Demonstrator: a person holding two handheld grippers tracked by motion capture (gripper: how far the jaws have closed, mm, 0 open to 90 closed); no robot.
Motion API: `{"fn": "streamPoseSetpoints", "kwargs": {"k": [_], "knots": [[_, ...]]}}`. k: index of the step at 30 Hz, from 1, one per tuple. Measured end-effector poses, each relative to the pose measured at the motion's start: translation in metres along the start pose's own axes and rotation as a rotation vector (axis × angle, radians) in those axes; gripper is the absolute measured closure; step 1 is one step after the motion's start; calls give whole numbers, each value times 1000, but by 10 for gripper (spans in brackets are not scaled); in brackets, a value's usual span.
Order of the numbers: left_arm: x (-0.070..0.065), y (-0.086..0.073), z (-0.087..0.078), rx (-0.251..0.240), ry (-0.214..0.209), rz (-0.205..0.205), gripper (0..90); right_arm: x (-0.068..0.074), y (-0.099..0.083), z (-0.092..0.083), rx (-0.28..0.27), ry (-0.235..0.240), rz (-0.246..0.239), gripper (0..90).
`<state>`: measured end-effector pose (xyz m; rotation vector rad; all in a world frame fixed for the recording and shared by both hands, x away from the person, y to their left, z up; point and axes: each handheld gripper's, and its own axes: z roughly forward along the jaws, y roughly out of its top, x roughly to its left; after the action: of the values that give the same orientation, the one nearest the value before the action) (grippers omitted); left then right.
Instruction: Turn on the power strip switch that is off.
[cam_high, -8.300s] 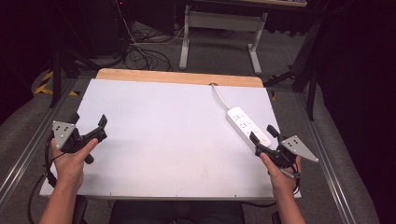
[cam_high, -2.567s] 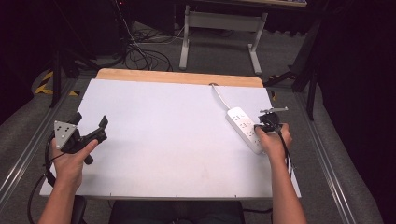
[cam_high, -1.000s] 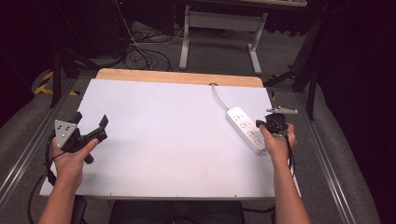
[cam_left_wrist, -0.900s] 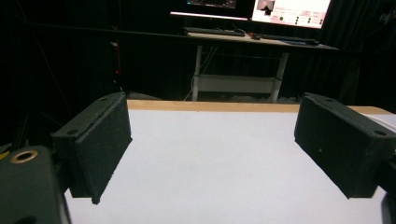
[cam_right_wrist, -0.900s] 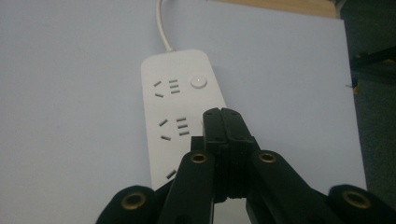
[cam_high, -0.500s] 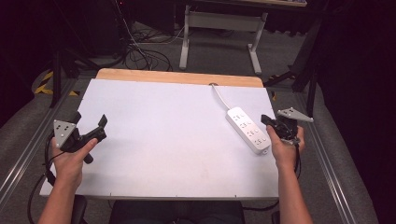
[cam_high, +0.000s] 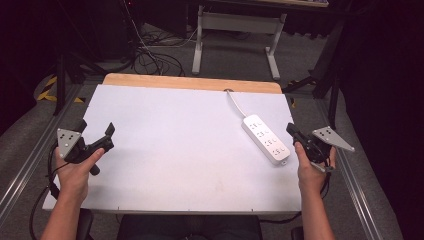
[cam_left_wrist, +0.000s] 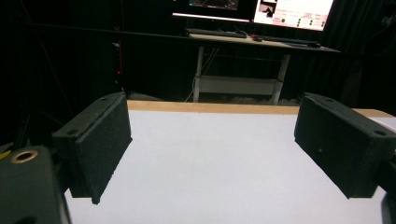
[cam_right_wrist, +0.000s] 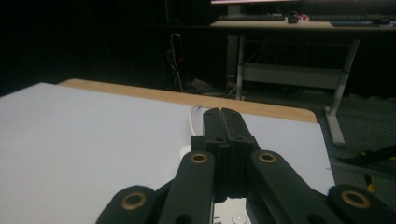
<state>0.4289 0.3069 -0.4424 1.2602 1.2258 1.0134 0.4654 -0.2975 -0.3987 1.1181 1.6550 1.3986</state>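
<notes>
One table (cam_high: 165, 165), white top with a wood strip along the far edge, dark room and a desk frame (cam_high: 235, 22) beyond. Bare across the middle and left.

One strip (cam_high: 266, 139), white, several sockets, flat on the right half of the table near the right edge. Long axis slanted: far end toward the middle, near end toward the right edge. Cord (cam_high: 235, 100) off the far end, over the wood strip.

Left gripper (cam_high: 96, 137) at the near left of the table, in a hand (cam_high: 75, 172). Jaws wide apart, nothing between; same in the left gripper view, both pads (cam_left_wrist: 105, 144) clear of the white top. Well apart from the strip, whole table width between.

Right gripper (cam_high: 291, 129) just right of the strip's near end, past the table's right edge or over it, hard to tell which. Grey plate (cam_high: 332, 138) on top, pointing right. Jaws pressed together, empty; right gripper view shows the pads (cam_right_wrist: 222, 126) flush, aimed far and slightly left, strip's corner (cam_right_wrist: 233, 217) below them, cord (cam_right_wrist: 192, 114) curling ahead.

Key relation: strip lies left of the right fingertips, close beside, long axis roughly along the gripper's own pointing line. Right hand (cam_high: 312, 170) far nearer than left. Likely need: jaws opened before any grasp across the narrow width.
</notes>
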Motion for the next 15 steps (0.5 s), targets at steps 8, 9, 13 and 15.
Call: {"fn": "streamPoseSetpoints", "kwargs": {"k": [8,9,13,15], "knots": [[0,0,0,-2,-1,-5,116,8,-1,-18,-86,35,-4,900],[0,0,0,-2,-1,-5,116,9,-2,-19,-93,39,-10,899],[0,0,0,-3,-1,-7,116,9,-6,-22,-114,45,-19,897],[0,0,0,-3,-1,-6,116,9,-7,-23,-126,35,-20,897]]}}
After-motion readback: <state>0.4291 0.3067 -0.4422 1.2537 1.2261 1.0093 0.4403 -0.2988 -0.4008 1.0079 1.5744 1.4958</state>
